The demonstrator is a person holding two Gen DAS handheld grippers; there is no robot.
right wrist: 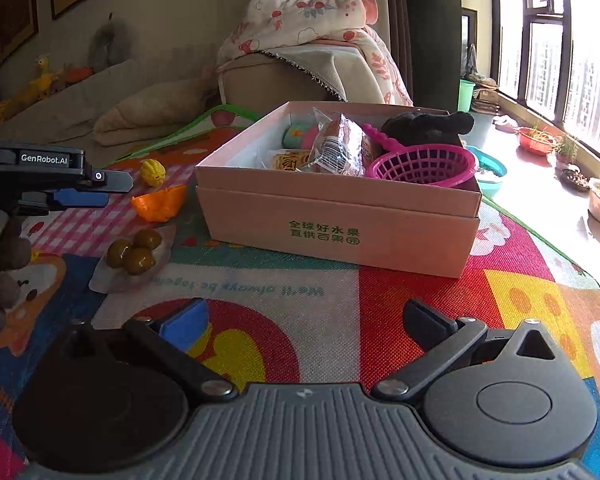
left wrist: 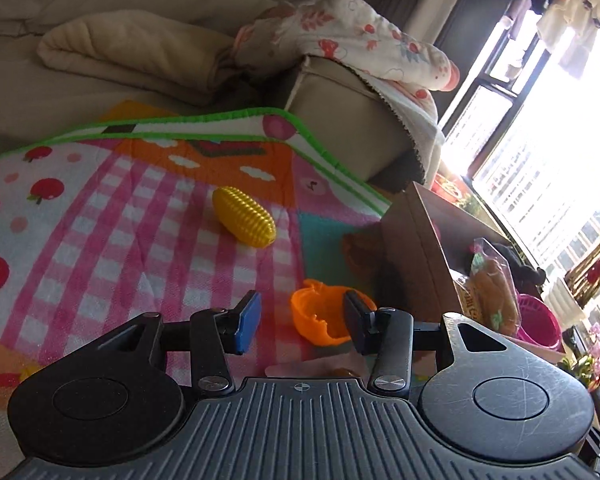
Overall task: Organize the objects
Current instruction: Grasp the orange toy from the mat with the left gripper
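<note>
We are holding the left gripper low over the colourful play mat, its jaws partly apart with nothing clamped between them. Just past its right finger, the orange pumpkin-shaped toy shell is lying on the mat; whether the pad is touching it, we cannot tell. The yellow toy corn cob is resting farther out on the pink checks.

We are keeping the right gripper with jaws spread wide and empty above the mat, facing the pink cardboard box. Inside the box, a magenta toy basket, wrapped snack packets and a black plush toy are sitting together. A clear packet of three olive-brown balls is lying on the mat left of the box, near the orange shell.
</note>
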